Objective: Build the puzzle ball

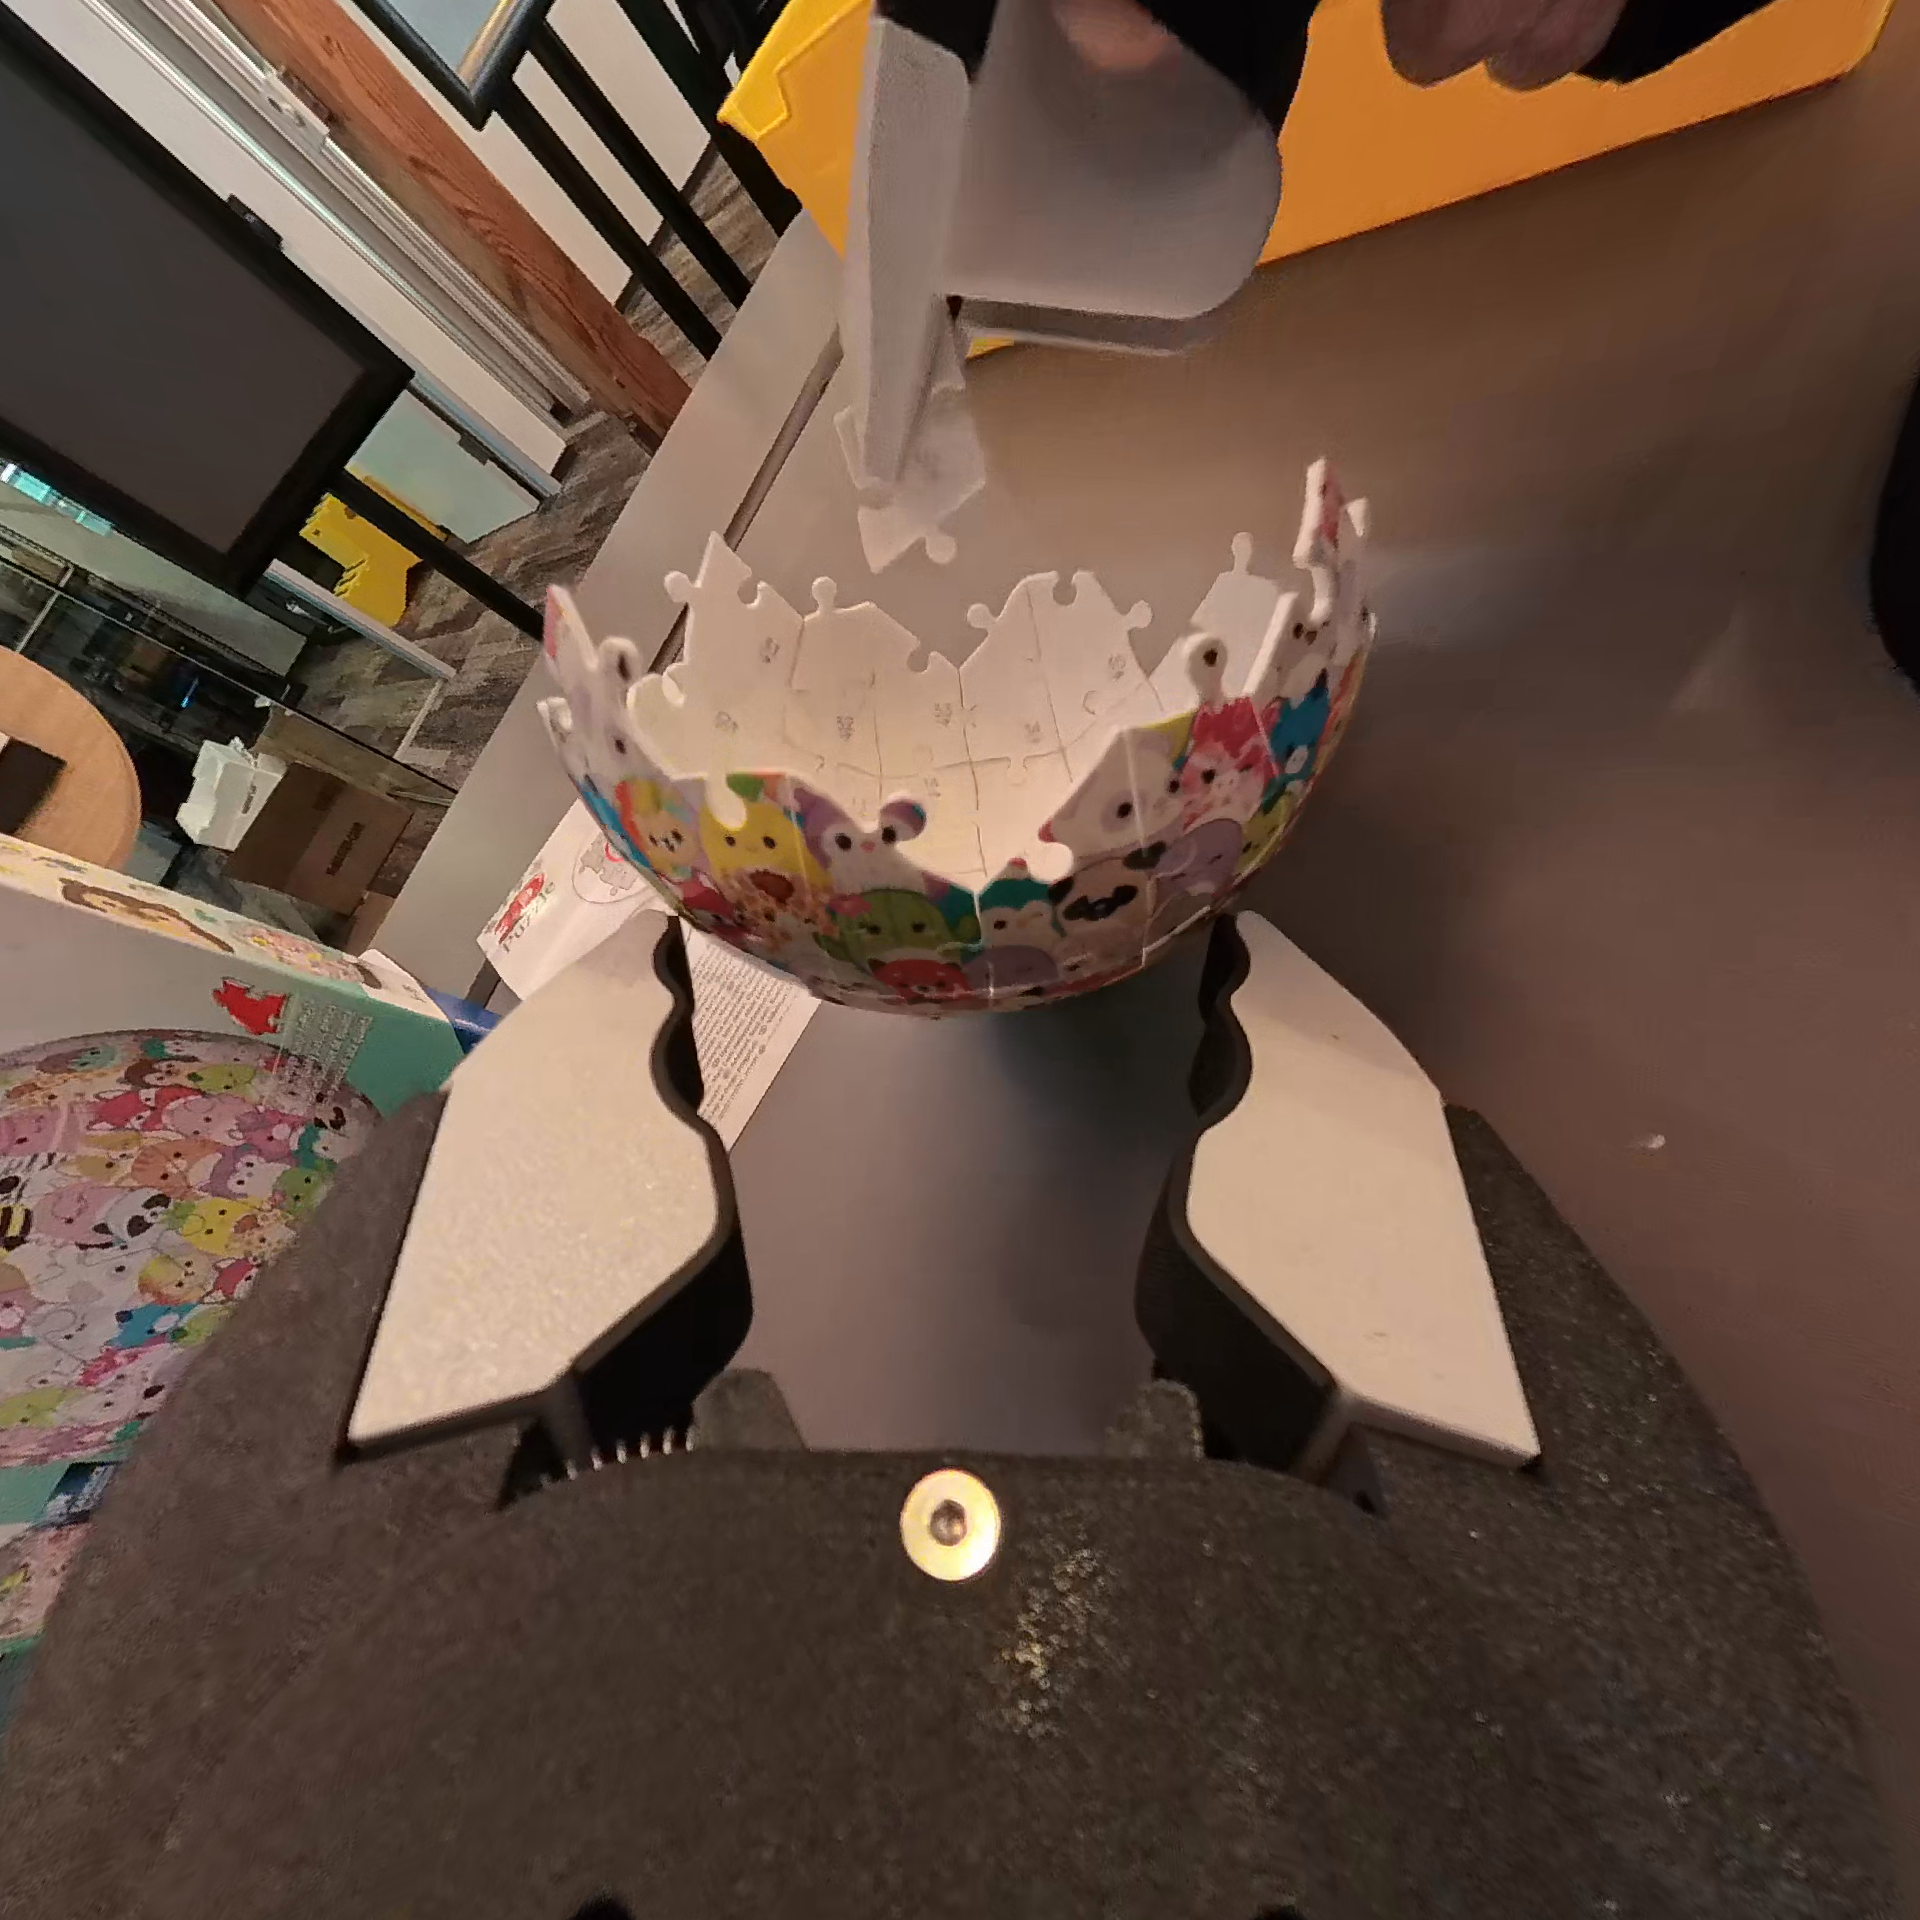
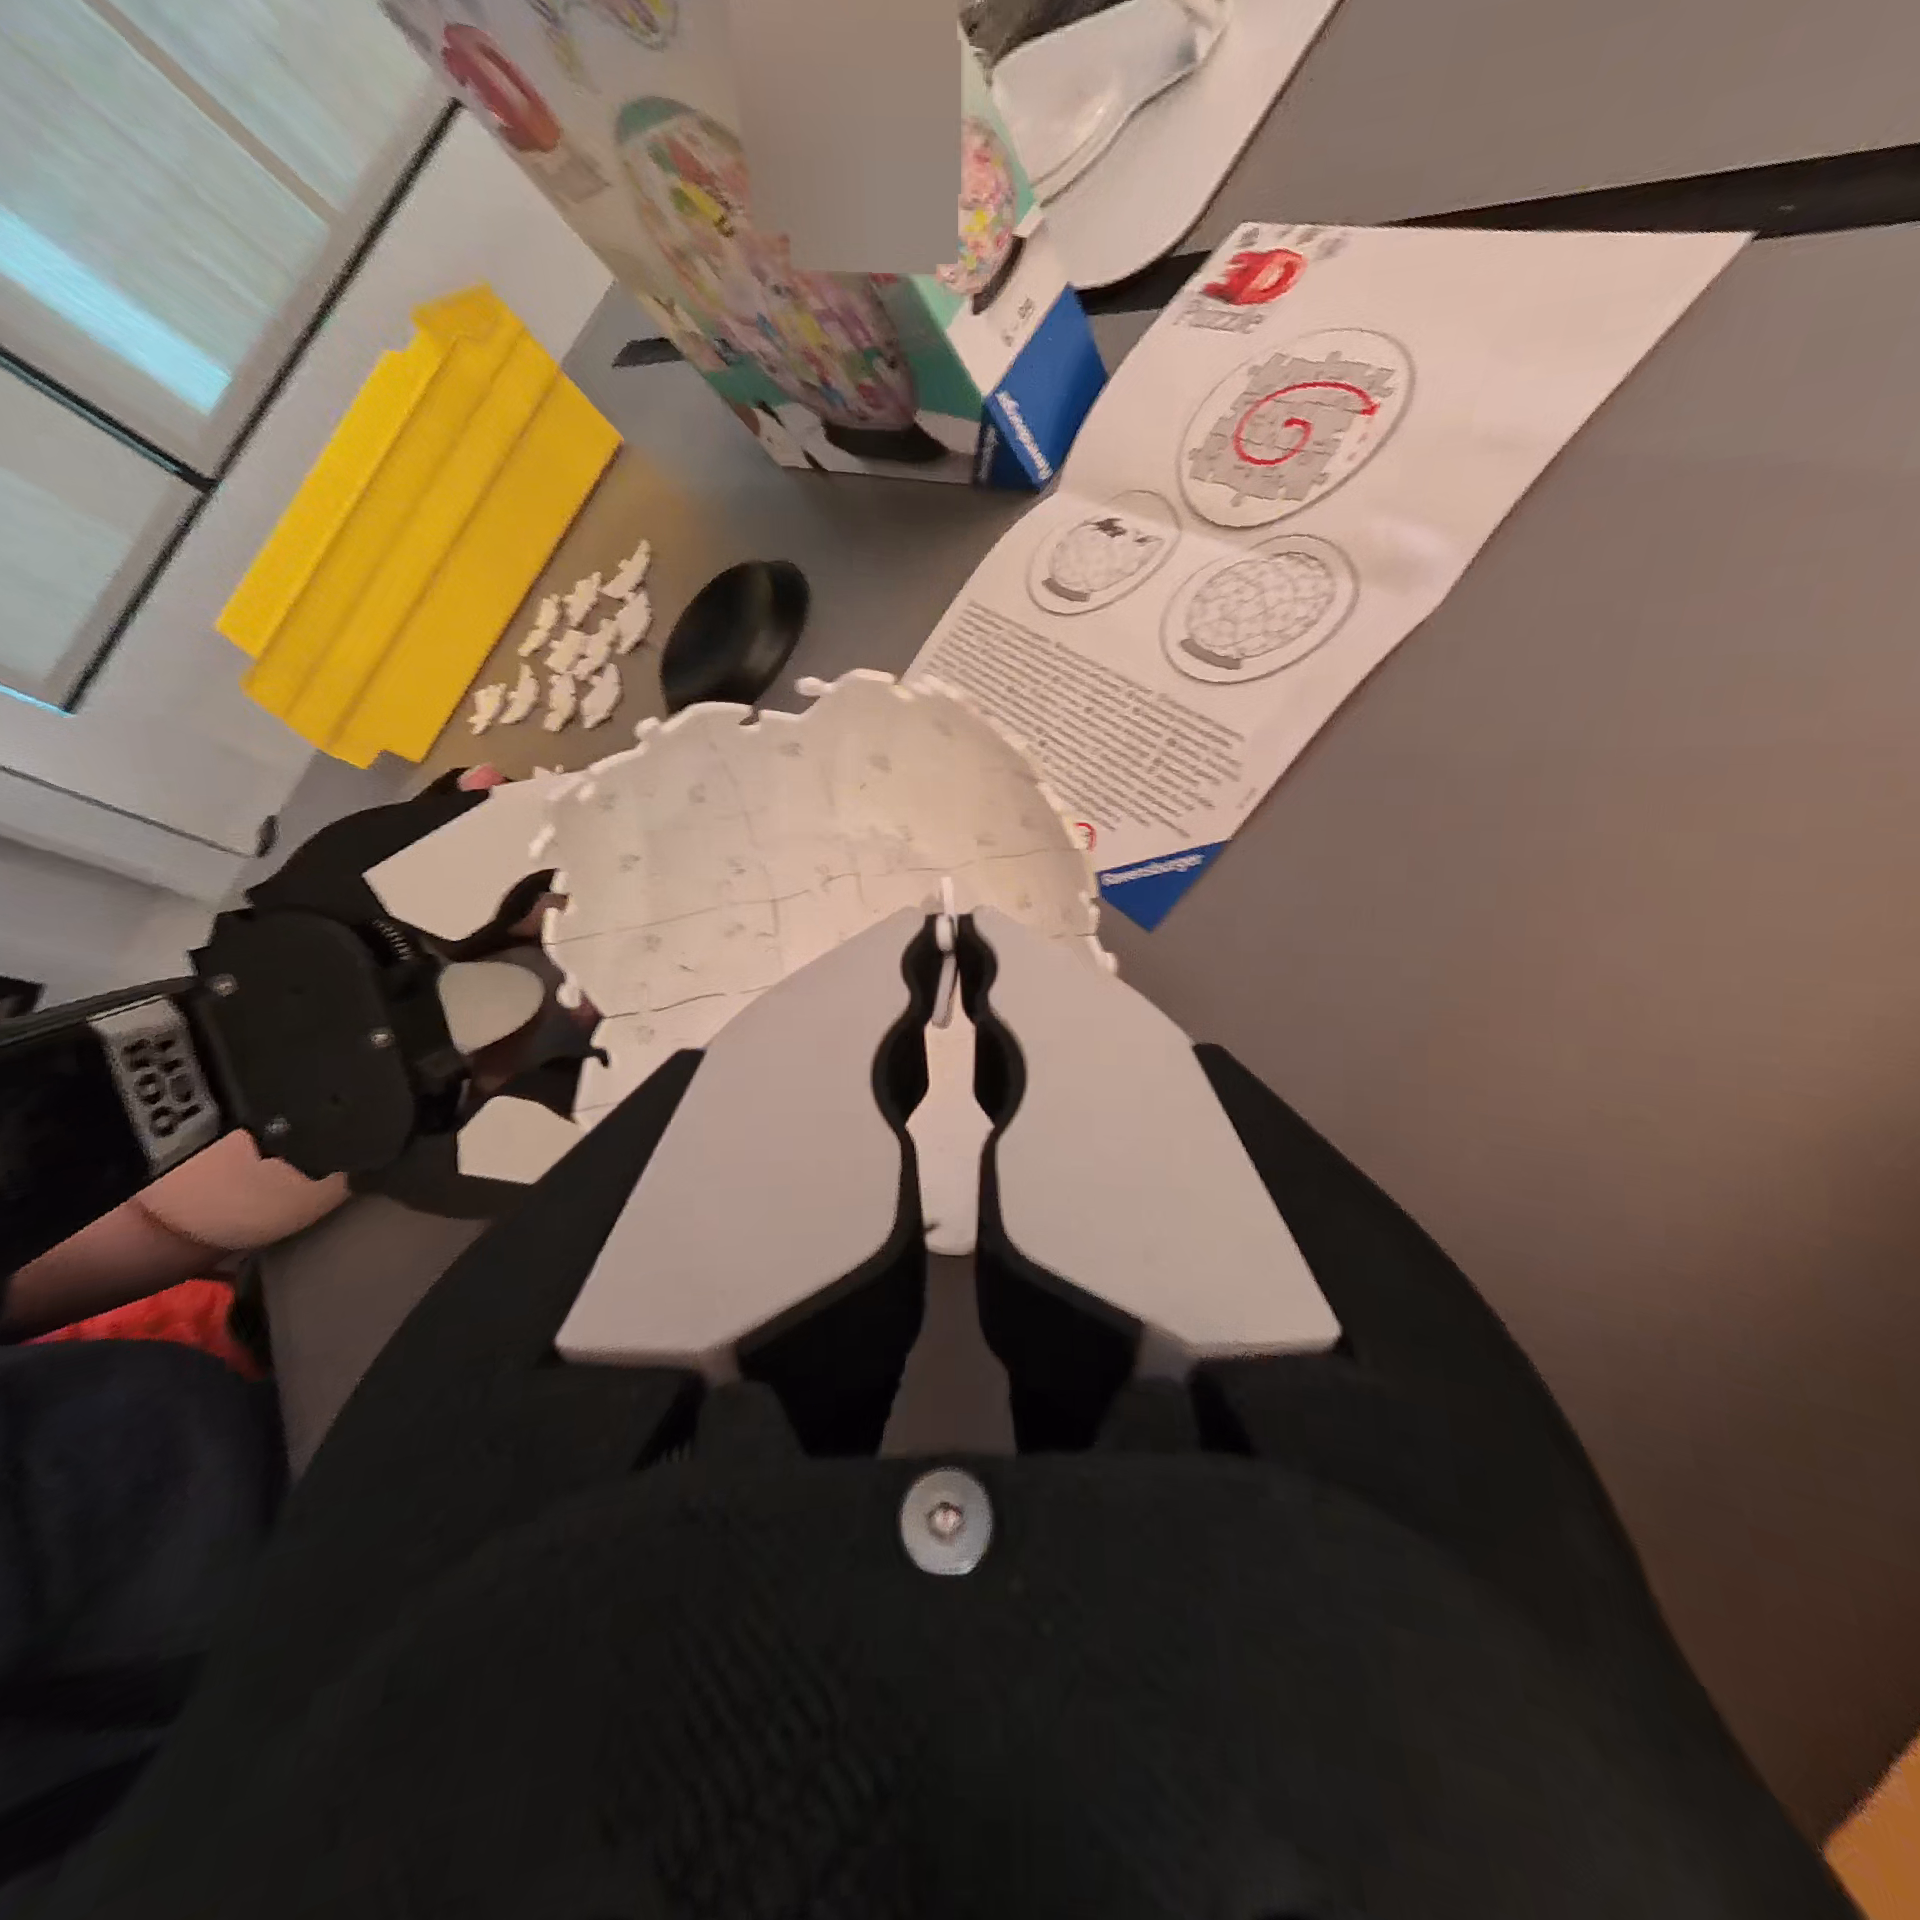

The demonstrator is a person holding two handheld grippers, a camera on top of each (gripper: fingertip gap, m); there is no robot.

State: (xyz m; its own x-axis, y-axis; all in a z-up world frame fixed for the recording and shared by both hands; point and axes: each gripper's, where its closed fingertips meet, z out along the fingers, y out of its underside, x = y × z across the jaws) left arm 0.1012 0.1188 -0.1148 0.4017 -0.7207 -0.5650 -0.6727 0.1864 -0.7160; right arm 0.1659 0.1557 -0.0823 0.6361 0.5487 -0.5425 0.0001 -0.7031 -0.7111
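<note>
In the left wrist view the left gripper (image 1: 951,997) stands spread wide, its two fingers flanking the lower curve of the half-built puzzle ball (image 1: 966,790) on the grey table (image 1: 1558,831); whether the tips touch the shell I cannot tell. Only this view shows the printed outside of the bowl-shaped shell; its open mouth faces up, the jagged rim higher at the far right than at the near notch. Above the far rim hangs the right gripper (image 1: 914,488), clenched on a single white puzzle piece (image 1: 920,509) whose long axis runs roughly up and down, knobs pointing into the opening, apart from the rim. The right wrist view looks down into the white inside instead, the piece (image 2: 943,956) edge-on between its pressed tips. Past the ball it alone shows a black stand (image 2: 732,634), loose pieces (image 2: 571,644) beside a yellow tray (image 2: 416,520), the instruction sheet (image 2: 1299,540) and the box (image 2: 831,312). Bare table lies open to the right.
</note>
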